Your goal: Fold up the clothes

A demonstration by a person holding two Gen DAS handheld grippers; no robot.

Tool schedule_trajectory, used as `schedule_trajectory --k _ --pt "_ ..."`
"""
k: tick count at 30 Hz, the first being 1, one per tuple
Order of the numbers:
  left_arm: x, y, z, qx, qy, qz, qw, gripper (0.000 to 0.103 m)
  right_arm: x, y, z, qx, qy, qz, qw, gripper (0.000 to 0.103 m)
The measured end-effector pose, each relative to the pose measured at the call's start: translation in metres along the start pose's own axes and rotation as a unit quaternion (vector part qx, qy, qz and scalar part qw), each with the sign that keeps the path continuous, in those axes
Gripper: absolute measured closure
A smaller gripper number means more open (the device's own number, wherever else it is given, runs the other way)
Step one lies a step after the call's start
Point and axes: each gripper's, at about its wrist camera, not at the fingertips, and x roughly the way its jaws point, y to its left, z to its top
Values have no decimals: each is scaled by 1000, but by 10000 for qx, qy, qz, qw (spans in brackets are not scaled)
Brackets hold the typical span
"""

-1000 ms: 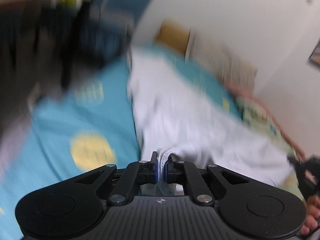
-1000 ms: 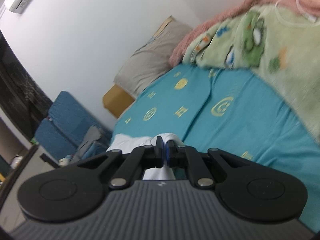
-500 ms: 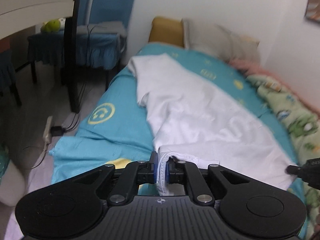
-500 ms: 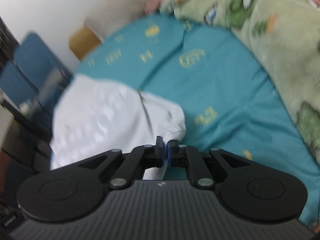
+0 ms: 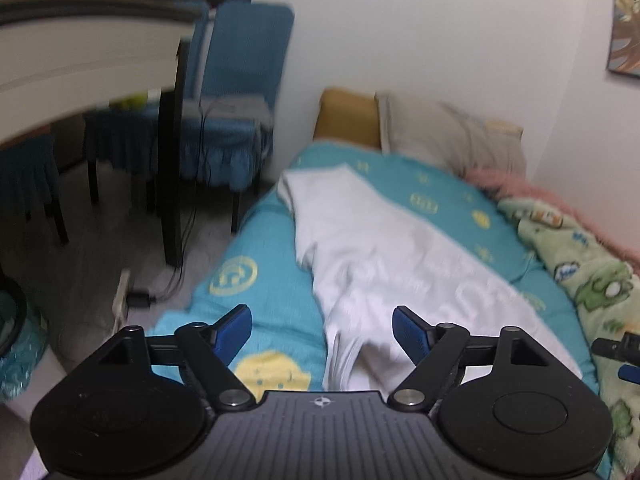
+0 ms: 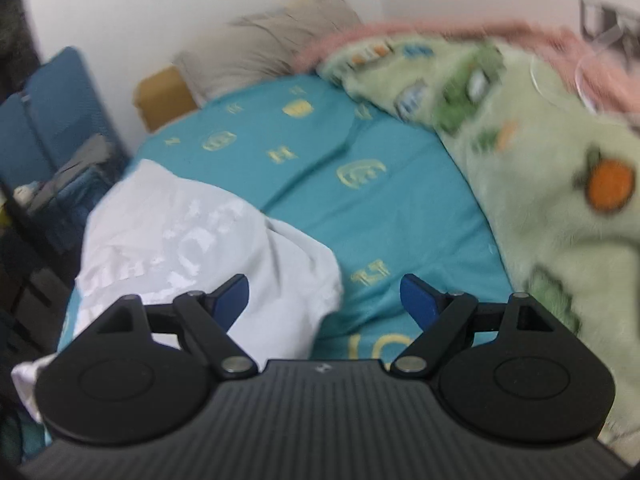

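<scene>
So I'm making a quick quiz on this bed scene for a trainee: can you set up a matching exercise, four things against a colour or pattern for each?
Things:
1. garment
2. bedsheet
3. blanket
4. chair

Descriptions:
A. pale green with cartoon prints
B. plain white
C. dark blue
D. teal with yellow symbols

Pairs: 1-B, 2-D, 3-A, 4-C
</scene>
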Motion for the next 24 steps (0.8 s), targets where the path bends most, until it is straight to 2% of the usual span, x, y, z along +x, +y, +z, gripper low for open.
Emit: schedule_trajectory --k 3,5,6,10,14,16,18,21,24 --pt "0 -11 0 274 -35 -100 9996 21 2 27 -9 -883 344 762 9926 19" --pt "3 -20 -2 536 25 -168 9984 21 12 51 -23 -1545 797 1225 9771 19" --pt "6 -24 -4 695 81 -206 9973 21 17 61 -30 -1824 954 1286 9701 19" --pt "18 -46 -18 1523 256 -364 9873 20 35 87 -49 -2665 1174 1113 9502 19" --pt "36 -65 -37 2395 340 -135 9702 19 57 99 -61 -3121 1317 765 9377 19" --pt "42 -71 -44 2696 327 30 9624 19 67 99 -66 -3140 1294 574 9388 20" --pt "46 -73 -46 2776 339 122 9600 19 69 95 -62 -2924 1085 493 9488 20" --pt "51 -74 -48 2703 385 112 9619 19 61 81 -41 -2076 566 538 9751 20" --pt "60 -81 -53 2897 386 228 9561 19 52 61 -22 -1095 139 632 9919 20"
